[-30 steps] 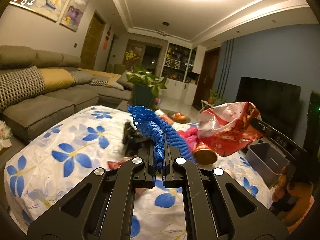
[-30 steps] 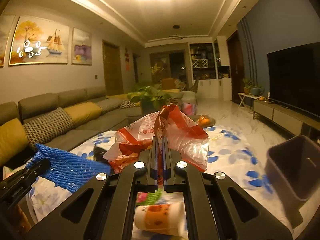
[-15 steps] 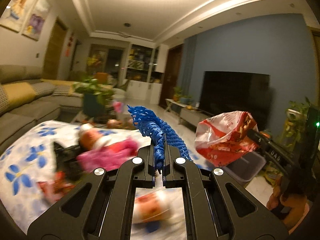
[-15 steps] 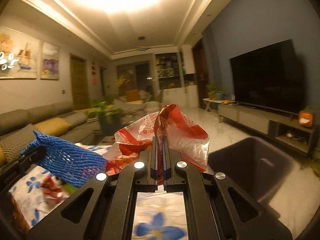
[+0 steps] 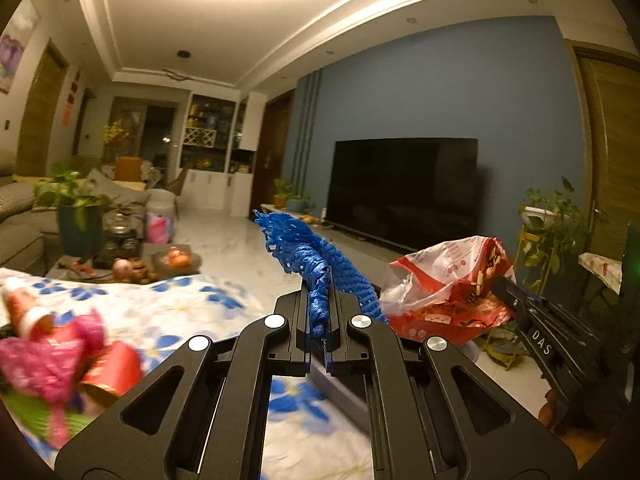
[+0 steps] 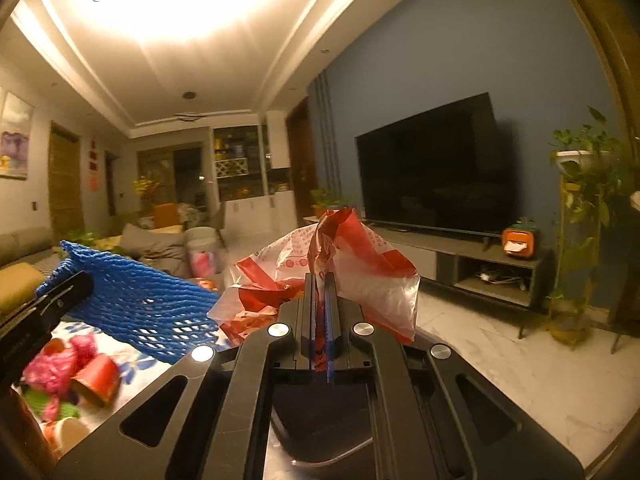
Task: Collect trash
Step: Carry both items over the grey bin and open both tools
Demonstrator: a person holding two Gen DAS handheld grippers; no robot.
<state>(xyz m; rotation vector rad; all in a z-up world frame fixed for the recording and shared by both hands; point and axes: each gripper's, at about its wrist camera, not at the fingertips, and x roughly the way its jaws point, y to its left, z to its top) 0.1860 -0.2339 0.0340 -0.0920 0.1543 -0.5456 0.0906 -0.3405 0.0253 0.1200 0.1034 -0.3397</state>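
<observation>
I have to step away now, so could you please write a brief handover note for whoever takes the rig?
Left claw: shut on the blue foam net.
Right claw: shut on the red-and-white plastic bag, above the dark bin.
Done: both pieces lifted off the floral tablecloth.
Left: drop both into the bin, then fetch the pink wrapper and red cup.

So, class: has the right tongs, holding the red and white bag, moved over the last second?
Yes. The right tongs swung right: the television, earlier at the view's right edge, is now near centre, and the sofa has slid out left. The red and white bag is clamped throughout.
</observation>
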